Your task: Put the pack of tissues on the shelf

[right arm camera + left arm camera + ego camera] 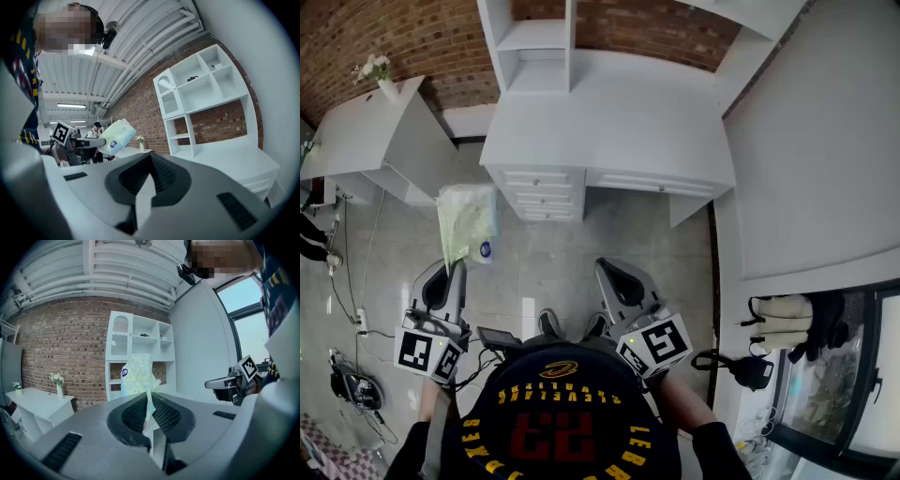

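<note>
1. The pack [467,225] is up in the air, pinched by its thin edge in the left tool [450,270]. That tool's jaws are nearly together on the wrapper (the left gripper view shows the flap running down between them).
2. The pack is held over the floor [581,234], in front of the desk [609,122] and towards its left end, apart from it.
3. The right tool [607,272] is empty. Its jaws sit closed with nothing between them, and it is held beside the left one, clear of the pack.
4. The shelf [534,36] stands at the back of the desk against the brick wall. Its compartments are well apart from the pack — no part of the pack rests there yet.
5. As I judge it, the pickup is done and the carry is under way. What is left is to step up to the desk, raise the pack to a compartment, set it in and let go.
6. The grip is only on a flap, so the pack may swing or slip as it goes up — a slow lift seems wise.
</note>
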`<control>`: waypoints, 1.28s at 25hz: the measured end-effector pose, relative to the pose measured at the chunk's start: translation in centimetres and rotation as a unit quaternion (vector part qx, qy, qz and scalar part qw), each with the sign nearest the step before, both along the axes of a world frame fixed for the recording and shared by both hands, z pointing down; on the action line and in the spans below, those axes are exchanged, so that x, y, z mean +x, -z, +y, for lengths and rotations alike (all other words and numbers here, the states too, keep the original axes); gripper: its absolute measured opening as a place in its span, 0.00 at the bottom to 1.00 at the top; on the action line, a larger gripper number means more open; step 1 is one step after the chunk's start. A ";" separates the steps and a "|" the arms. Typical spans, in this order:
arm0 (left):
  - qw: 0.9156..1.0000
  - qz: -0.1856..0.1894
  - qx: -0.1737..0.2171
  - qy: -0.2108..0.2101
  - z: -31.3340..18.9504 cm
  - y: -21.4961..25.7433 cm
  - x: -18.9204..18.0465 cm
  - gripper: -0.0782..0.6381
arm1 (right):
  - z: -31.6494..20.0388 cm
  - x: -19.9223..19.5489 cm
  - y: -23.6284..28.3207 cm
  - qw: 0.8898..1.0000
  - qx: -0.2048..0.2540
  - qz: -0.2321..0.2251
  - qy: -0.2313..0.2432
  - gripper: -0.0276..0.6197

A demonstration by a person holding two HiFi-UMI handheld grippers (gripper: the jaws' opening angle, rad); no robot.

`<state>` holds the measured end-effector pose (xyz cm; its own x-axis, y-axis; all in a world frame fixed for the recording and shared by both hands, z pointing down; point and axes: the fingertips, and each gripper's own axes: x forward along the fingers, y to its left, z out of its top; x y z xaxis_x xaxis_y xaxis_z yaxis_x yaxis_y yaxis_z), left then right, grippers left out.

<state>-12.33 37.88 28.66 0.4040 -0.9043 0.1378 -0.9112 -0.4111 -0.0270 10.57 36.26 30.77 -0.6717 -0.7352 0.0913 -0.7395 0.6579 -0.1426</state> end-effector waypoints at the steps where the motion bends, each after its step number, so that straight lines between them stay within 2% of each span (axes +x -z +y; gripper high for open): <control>1: 1.000 -0.001 -0.001 0.000 0.1 0.0 0.0 0.14 | 0.1 0.0 -0.1 1.000 -0.001 0.000 0.000 0.04; 8: 1.000 -0.004 -0.001 0.005 0.3 -0.1 -0.7 0.14 | 0.4 -0.3 -0.6 1.000 -0.008 0.004 -0.001 0.04; 12: 1.000 0.001 -0.003 0.008 0.4 -0.2 -1.7 0.14 | 0.2 -0.4 -0.7 1.000 -0.011 -0.005 -0.016 0.04; 23: 1.000 0.003 -0.010 -0.020 -0.8 -1.6 -7.1 0.14 | -0.6 -4.3 -0.4 0.997 -0.016 -0.019 -0.067 0.04; 32: 0.999 0.007 -0.020 -0.034 -3.3 -2.8 -7.8 0.14 | -1.2 -4.5 -2.2 0.996 -0.037 -0.012 -0.085 0.04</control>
